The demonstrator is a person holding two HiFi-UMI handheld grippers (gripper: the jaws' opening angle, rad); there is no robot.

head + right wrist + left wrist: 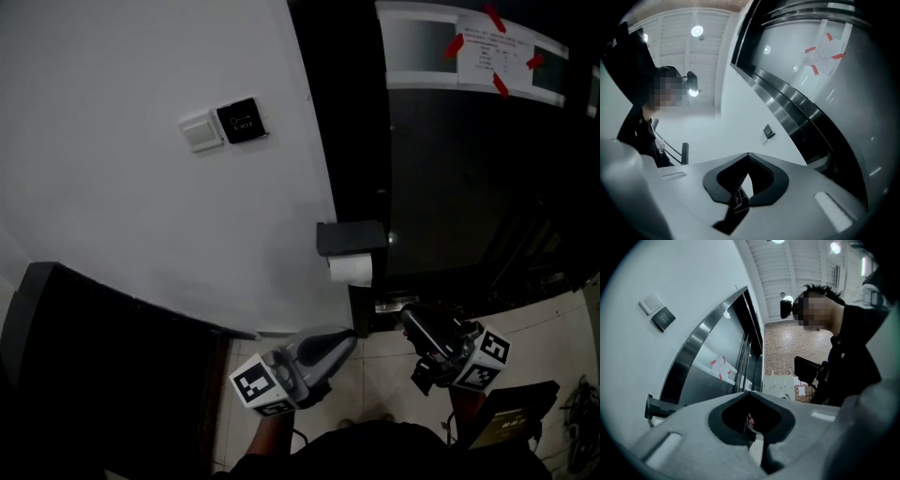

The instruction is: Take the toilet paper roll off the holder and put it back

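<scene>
A white toilet paper roll (351, 270) hangs under a dark holder (352, 236) at the wall's corner beside a black door. My left gripper (349, 339) sits below the roll, pointing up at it, jaws together with nothing between them. My right gripper (409, 317) is lower right of the roll, apart from it, also shut and empty. In the left gripper view the closed jaw tips (750, 392) meet, and the holder (654, 408) shows at the left edge. The right gripper view shows its tips (748, 154) closed against the white wall.
A white switch (201, 131) and a black card panel (243, 120) sit high on the wall. The door carries a paper (492, 52) taped in red. A dark cabinet (94, 375) stands lower left, a dark box (511, 427) on the tiled floor lower right.
</scene>
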